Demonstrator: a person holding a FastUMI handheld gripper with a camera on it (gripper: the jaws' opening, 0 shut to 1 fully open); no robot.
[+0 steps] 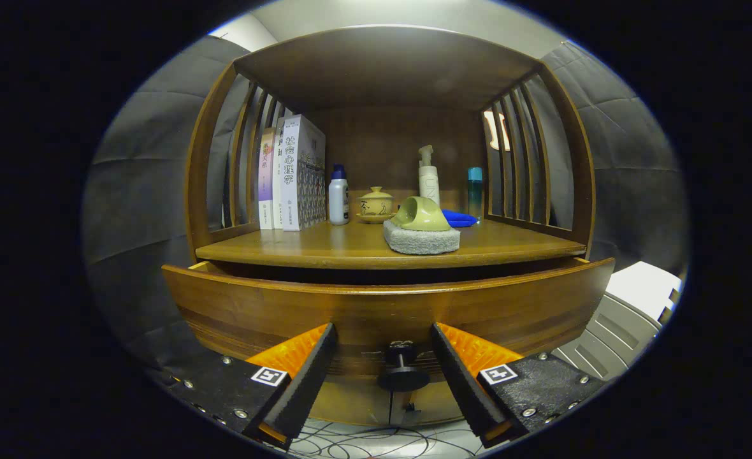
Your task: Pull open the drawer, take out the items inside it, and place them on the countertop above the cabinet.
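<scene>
A wooden cabinet's drawer (389, 306) stands pulled out toward me, its curved front wide across the view; its inside is hidden behind the front panel. A small black knob (403, 371) sticks out of the drawer front. My gripper (383, 338) is open, its two fingers (309, 370) flanking the knob on either side without touching it. Above the drawer lies the wooden countertop (325, 245). On it rests a grey sponge block (421, 240) with a green cup (420, 214) lying on its side on top.
At the back of the countertop stand books (292, 172), a white bottle with a blue cap (338, 196), a lidded yellow bowl (376, 204), a pump bottle (428, 176), a teal bottle (475, 190) and a blue object (459, 218). Slatted side walls enclose the shelf. Cables lie on the floor below.
</scene>
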